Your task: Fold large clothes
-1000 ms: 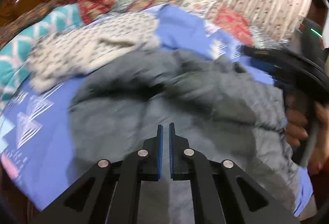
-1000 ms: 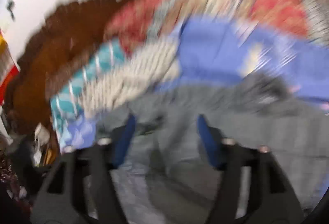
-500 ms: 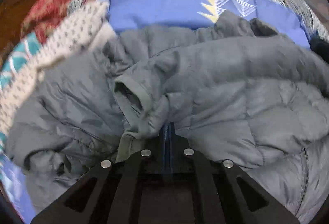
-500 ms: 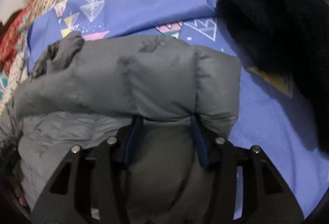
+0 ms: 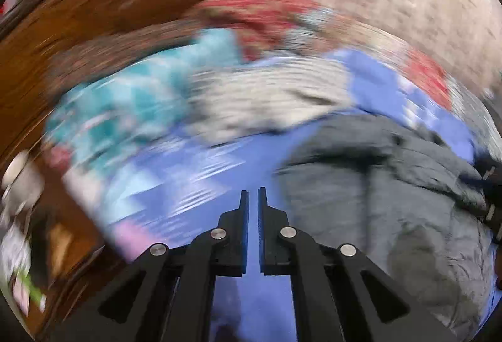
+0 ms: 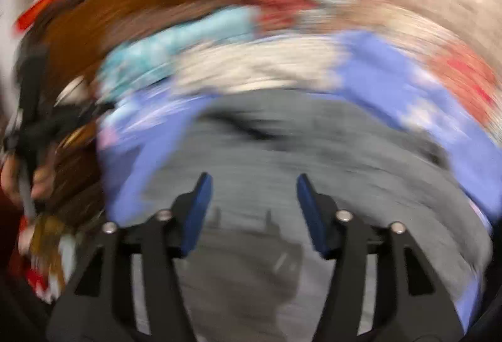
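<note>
— Two hand-held grippers, both off the cloth now. Half a second ago the left one was pinched onto a fold near the jacket's cuff and the right one had its fingers around a puffed edge; both pictures now smear with motion, and neither holds anything.

— So the fold is down?

— That is my reading, not a thing I can see finished. The grey quilted jacket (image 5: 392, 204) lies in a bundle on the blue bedsheet (image 5: 219, 172), with the headboard (image 5: 94, 15) behind and a pale patterned cloth (image 5: 266, 97) beyond it. Letting go with both suggests one fold is placed and the next grasp is being sought.

— Left side first, then.

— Left hand-held gripper (image 5: 253, 200): blue pads nearly together, only a narrow slit between them, nothing in it. It hangs over bare sheet, the jacket lying just to its right, apart from the fingers.

— And the right?

— Right hand-held gripper (image 6: 254, 191): jaws spread wide, released, with the jacket (image 6: 282, 153) filling the view between and below them. Whether the tips brush the fabric I cannot tell; the blur is too heavy. At the left edge of that view the person's other hand (image 6: 18, 175) shows, holding its handle.
</note>
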{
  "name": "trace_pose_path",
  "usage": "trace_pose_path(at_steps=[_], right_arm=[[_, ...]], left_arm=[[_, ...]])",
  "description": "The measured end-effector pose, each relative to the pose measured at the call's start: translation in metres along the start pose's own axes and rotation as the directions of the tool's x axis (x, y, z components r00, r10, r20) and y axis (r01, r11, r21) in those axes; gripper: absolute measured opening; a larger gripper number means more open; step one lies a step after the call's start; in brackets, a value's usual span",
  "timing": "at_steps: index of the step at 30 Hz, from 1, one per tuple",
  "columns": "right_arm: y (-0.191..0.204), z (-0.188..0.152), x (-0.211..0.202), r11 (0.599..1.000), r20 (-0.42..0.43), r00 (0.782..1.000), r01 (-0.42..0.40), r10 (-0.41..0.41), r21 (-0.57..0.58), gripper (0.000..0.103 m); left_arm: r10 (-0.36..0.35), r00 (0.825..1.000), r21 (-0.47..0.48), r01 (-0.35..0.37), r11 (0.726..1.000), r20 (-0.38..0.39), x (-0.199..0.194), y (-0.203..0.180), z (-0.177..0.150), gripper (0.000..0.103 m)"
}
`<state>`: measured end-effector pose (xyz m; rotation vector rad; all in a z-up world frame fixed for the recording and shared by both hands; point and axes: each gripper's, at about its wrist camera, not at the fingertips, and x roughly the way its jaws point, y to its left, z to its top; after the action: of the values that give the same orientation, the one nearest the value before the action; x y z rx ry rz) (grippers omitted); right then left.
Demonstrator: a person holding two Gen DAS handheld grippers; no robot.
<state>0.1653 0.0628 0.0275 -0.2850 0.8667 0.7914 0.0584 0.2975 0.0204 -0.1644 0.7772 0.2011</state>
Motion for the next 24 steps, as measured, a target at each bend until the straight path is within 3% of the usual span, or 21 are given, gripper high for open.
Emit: trace_pose_path(at_steps=[1, 4, 7, 8, 10, 11, 13, 15, 17, 19, 20, 22, 24], right_arm=[[0.028, 0.010, 0.033, 0.999, -0.066, 0.997, -0.036, 0.034, -0.025, 0.061], [0.064, 0.023, 0.103, 0.999, -0.229, 0.973, -0.020, 0.010, -0.042, 0.064], [0.071, 0.019, 0.163, 0.991, -0.398, 0.909, 0.093, -0.126, -0.100, 0.064], [0.073, 0.015, 0.179, 0.987, -0.446, 0.882, 0.116, -0.152, -0.109, 0.057], [0.068, 0.022, 0.187, 0.992, -0.452, 0.883, 0.123, -0.127, -0.040, 0.006], [0.067, 0.035, 0.189, 0.995, -0.447, 0.890, 0.101, -0.091, -0.001, 0.004], [0.074, 0.074, 0.181, 0.998, -0.366, 0.931, 0.016, 0.010, 0.068, 0.003], [0.084, 0.141, 0.153, 0.980, -0.183, 0.970, -0.135, 0.161, 0.145, 0.003], [0.081, 0.190, 0.113, 0.949, -0.009, 0.967, -0.249, 0.255, 0.192, 0.003], [0.065, 0.228, 0.065, 0.911, 0.163, 0.936, -0.342, 0.311, 0.230, 0.003], [0.044, 0.242, 0.032, 0.889, 0.264, 0.911, -0.382, 0.316, 0.253, 0.003], [-0.008, 0.241, -0.023, 0.833, 0.413, 0.859, -0.449, 0.302, 0.324, 0.003], [-0.060, 0.220, -0.064, 0.766, 0.511, 0.816, -0.504, 0.272, 0.398, 0.003]], left_arm=[[0.012, 1.000, -0.043, -0.012, 0.999, -0.001, -0.006, 0.023, -0.007, 0.029], [0.005, 1.000, -0.130, -0.008, 0.992, -0.019, -0.016, 0.063, -0.030, 0.029], [-0.021, 0.999, -0.166, 0.016, 0.986, -0.028, -0.021, 0.083, -0.045, 0.029], [-0.033, 0.999, -0.171, 0.028, 0.985, -0.030, -0.019, 0.089, -0.048, 0.029], [-0.051, 0.998, -0.171, 0.045, 0.984, -0.028, -0.021, 0.097, -0.056, 0.029], [-0.054, 0.998, -0.171, 0.050, 0.984, -0.023, -0.020, 0.099, -0.059, 0.029], [-0.058, 0.998, -0.176, 0.055, 0.983, -0.012, -0.020, 0.103, -0.061, 0.029], [-0.056, 0.998, -0.186, 0.056, 0.981, 0.003, -0.023, 0.106, -0.059, 0.029], [-0.057, 0.998, -0.196, 0.061, 0.979, 0.026, -0.029, 0.108, -0.056, 0.029], [-0.054, 0.997, -0.205, 0.064, 0.977, 0.057, -0.038, 0.106, -0.052, 0.029], [-0.053, 0.996, -0.209, 0.066, 0.976, 0.065, -0.041, 0.105, -0.051, 0.029], [-0.060, 0.995, -0.213, 0.075, 0.974, 0.076, -0.045, 0.098, -0.049, 0.029], [-0.075, 0.994, -0.199, 0.090, 0.976, 0.079, -0.046, 0.085, -0.045, 0.029]])
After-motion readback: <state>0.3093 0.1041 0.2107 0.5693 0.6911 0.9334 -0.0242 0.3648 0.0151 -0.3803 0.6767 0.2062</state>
